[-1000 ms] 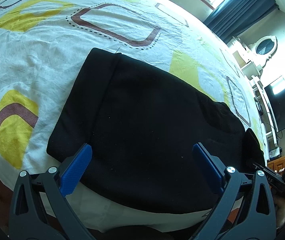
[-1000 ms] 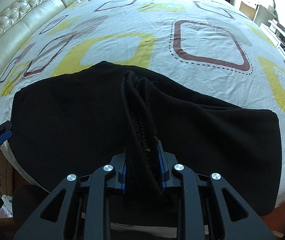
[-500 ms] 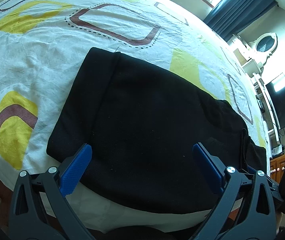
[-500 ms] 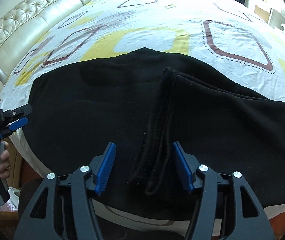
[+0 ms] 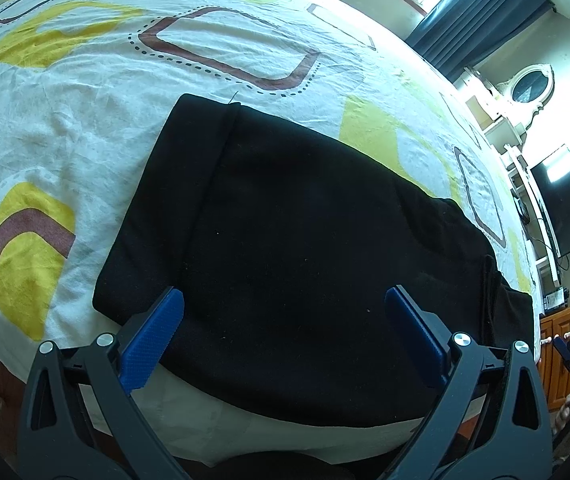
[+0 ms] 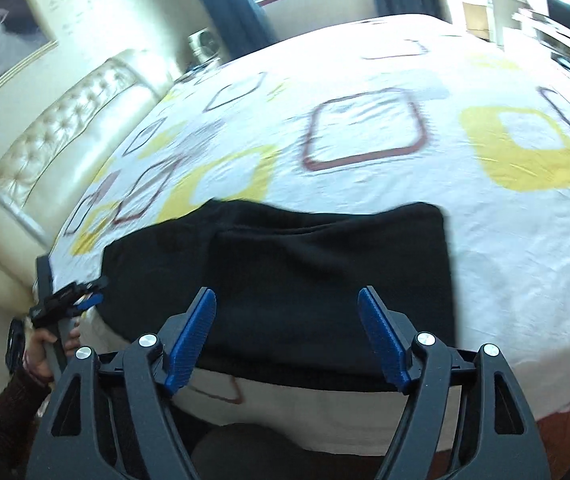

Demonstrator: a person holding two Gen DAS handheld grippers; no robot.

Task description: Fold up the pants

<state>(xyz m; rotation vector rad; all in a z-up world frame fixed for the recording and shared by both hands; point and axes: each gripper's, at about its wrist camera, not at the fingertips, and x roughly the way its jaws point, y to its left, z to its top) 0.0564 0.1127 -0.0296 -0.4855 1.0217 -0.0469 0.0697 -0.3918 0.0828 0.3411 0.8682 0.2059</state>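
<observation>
Folding black pants (image 5: 305,248) on patterned bedsheet (image 5: 85,80): hovering left gripper (image 5: 285,324), right gripper (image 6: 285,332), both spread wide, gripping nothing; likely requiring regrasping edge for further fold.

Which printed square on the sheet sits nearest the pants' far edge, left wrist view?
The dotted brown-outlined square, just beyond the black pants; other squares lie off to the sides.

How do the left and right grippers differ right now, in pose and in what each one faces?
The left gripper hangs low over the black pants, looking along their length; the right gripper sits back, taking in the pants and much of the patterned bedsheet. The left view is sharp, the right view blurred. The left gripper is near the pants' end by the headboard; the right is at the other end. Both are open and hold nothing.
</observation>
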